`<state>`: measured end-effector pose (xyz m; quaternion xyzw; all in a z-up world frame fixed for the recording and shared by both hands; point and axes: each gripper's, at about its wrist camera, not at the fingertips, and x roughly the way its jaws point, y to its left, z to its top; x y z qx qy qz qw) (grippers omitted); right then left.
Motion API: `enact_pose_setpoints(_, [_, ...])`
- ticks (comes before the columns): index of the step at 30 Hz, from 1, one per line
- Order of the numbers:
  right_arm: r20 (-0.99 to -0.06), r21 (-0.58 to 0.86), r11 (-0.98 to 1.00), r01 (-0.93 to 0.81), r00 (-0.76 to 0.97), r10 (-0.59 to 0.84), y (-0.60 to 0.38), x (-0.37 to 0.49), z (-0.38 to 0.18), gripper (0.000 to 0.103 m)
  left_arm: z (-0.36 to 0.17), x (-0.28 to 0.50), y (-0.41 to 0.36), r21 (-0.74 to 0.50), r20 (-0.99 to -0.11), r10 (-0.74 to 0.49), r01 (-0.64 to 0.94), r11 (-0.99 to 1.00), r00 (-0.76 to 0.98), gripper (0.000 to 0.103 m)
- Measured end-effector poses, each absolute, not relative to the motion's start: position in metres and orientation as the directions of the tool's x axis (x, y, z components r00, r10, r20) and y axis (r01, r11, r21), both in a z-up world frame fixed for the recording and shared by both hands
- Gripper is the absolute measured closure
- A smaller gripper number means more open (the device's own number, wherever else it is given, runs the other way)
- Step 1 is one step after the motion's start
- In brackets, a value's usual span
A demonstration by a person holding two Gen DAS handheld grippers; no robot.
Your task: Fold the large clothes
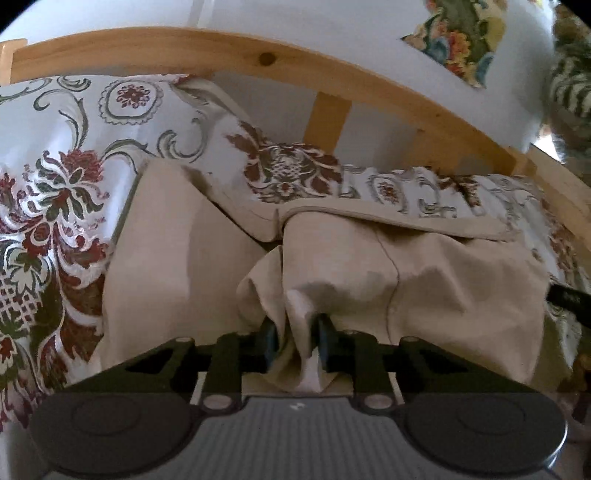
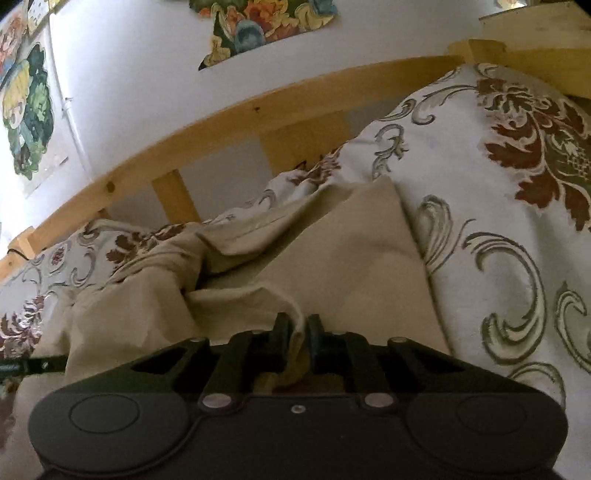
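Garment: a large beige garment [image 1: 424, 280] lies on the patterned bedspread [image 1: 55, 192], between my two grippers and the wooden headboard rail [image 1: 229, 51]. It is partly folded and creased; I cannot tell what kind of garment it is.
Garment, far side: one flat panel [image 1: 166, 258] points toward the headboard rail. A hemmed edge [image 1: 391, 218] lies across the bunched part next to it.
Garment, near side: the cloth rises in wrinkles from the bedspread to both grippers.
Left gripper: my left gripper [image 1: 295, 334] is clamped on a gathered fold of the beige garment. The fold fills the narrow gap between the fingers [image 1: 267, 338] and hangs down behind them.
Right gripper: my right gripper [image 2: 295, 334] pinches a rolled edge of the beige garment [image 2: 332, 258]. Its fingers [image 2: 280, 332] stand close together with the cloth between them.
Bedspread: white ground with dark red and grey-green floral scrolls. It carries the garment and shows on both sides of it in each wrist view [image 2: 498, 229].
Headboard rail: light wood with upright slats [image 2: 171, 199], beyond the far edge of the bedspread.
Wall: white [image 2: 147, 92], behind the rail, with a floral cut-out [image 2: 258, 26] and a cartoon picture [image 2: 26, 110] on it.
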<state>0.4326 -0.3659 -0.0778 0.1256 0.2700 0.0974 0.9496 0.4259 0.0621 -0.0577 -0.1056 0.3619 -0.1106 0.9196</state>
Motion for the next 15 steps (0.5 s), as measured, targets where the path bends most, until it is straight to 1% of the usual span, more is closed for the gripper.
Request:
enact_pose_setpoints(2, [-0.459, 0.212, 0.967, -0.144, 0.859, 0.228, -0.359, 0.433, -0.069, 0.096, -0.055, 0.423, 0.065, -0.284, -0.639, -0.299, 0.143, 0.948, 0.709, 0.074])
enact_pose_setpoints(4, [-0.416, 0.099, 0.979, -0.176, 0.887, 0.202, -0.348, 0.434, -0.058, 0.097, -0.056, 0.42, 0.065, -0.271, -0.642, -0.293, 0.148, 0.951, 0.709, 0.068])
enact_pose_setpoints(5, [-0.395, 0.043, 0.981, -0.191, 0.898, 0.192, -0.342, 0.435, -0.055, 0.097, -0.058, 0.42, 0.065, -0.261, -0.645, -0.286, 0.148, 0.954, 0.708, 0.066])
enact_pose_setpoints(6, [-0.402, 0.004, 0.981, -0.196, 0.898, 0.181, -0.336, 0.44, -0.055, 0.097, -0.06, 0.42, 0.064, -0.263, -0.649, -0.287, 0.146, 0.954, 0.705, 0.064])
enact_pose_setpoints(8, [-0.459, -0.046, 0.981, -0.189, 0.876, 0.147, -0.332, 0.456, -0.063, 0.096, -0.064, 0.419, 0.065, -0.293, -0.654, -0.303, 0.136, 0.946, 0.693, 0.061])
enact_pose_setpoints(9, [-0.475, -0.046, 0.981, -0.19, 0.868, 0.146, -0.334, 0.46, -0.067, 0.092, -0.064, 0.418, 0.065, -0.301, -0.656, -0.305, 0.131, 0.945, 0.69, 0.056])
enact_pose_setpoints(10, [-0.481, -0.032, 0.98, -0.194, 0.863, 0.155, -0.336, 0.46, -0.067, 0.091, -0.062, 0.417, 0.066, -0.305, -0.655, -0.308, 0.131, 0.943, 0.69, 0.047])
enact_pose_setpoints(11, [-0.473, -0.007, 0.979, -0.202, 0.863, 0.175, -0.341, 0.456, -0.065, 0.09, -0.059, 0.412, 0.068, -0.304, -0.65, -0.307, 0.132, 0.943, 0.695, 0.039])
enact_pose_setpoints(12, [-0.459, 0.008, 0.978, -0.207, 0.868, 0.187, -0.346, 0.452, -0.061, 0.085, -0.056, 0.407, 0.07, -0.303, -0.64, -0.304, 0.133, 0.944, 0.705, 0.024])
enact_pose_setpoints(13, [-0.451, 0.011, 0.978, -0.209, 0.872, 0.192, -0.349, 0.448, -0.057, 0.079, -0.05, 0.4, 0.073, -0.3, -0.624, -0.302, 0.137, 0.944, 0.72, 0.015])
enact_pose_setpoints(15, [-0.42, 0.004, 0.981, -0.195, 0.89, 0.179, -0.356, 0.438, -0.044, 0.053, -0.038, 0.388, 0.078, -0.291, -0.58, -0.294, 0.144, 0.946, 0.76, 0.012])
